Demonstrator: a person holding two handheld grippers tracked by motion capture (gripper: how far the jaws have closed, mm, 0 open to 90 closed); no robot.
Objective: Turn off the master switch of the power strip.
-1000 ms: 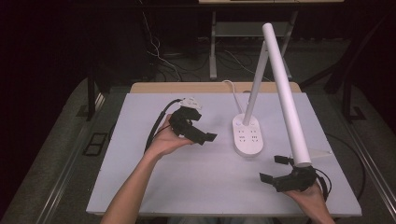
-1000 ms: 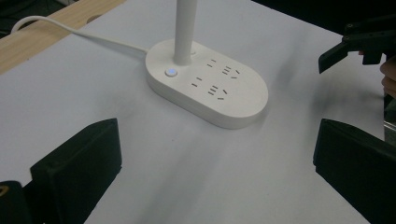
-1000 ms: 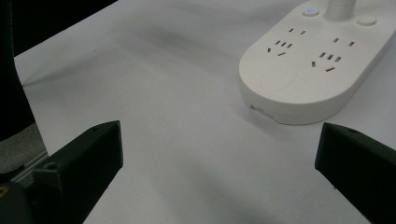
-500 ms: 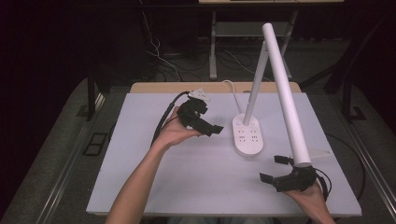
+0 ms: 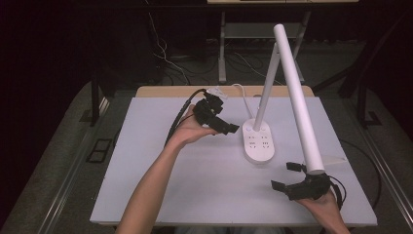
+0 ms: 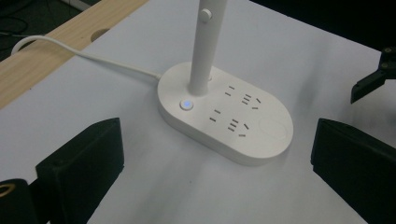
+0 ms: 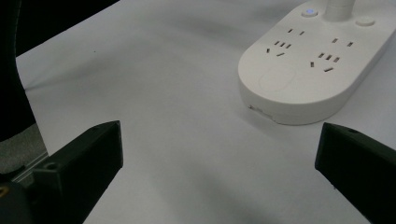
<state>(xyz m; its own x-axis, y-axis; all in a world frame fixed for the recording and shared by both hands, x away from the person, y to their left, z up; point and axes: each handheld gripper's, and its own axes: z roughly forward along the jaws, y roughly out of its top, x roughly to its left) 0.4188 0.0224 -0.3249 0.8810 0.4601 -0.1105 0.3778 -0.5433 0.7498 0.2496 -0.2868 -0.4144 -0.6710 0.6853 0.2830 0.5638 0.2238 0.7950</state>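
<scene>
1. Standing near the middle of the bench, somewhat toward its far edge: a white desk lamp on an oval base with socket slots on top and a small lit blue button beside the stem.
2. Running from the base toward the far edge, across the bare wooden strip there: a white cord.
3. Long axis of the base lying from far edge to near edge, button end toward the far edge.
4. Rising from the far end of the base and leaning away: a thin stem; from its top, slanting down toward the near right corner: a long white tube, its lower end just above the right tool.
5. Left tool: held just left of the base, pointing at it, jaws wide apart, clear of the lamp.
6. Right tool: near the near right corner, aimed at the near end of the base, jaws wide apart, holding nothing.
7. Between the right tool and the base: bare bench; overhead, the slanting tube.
</scene>
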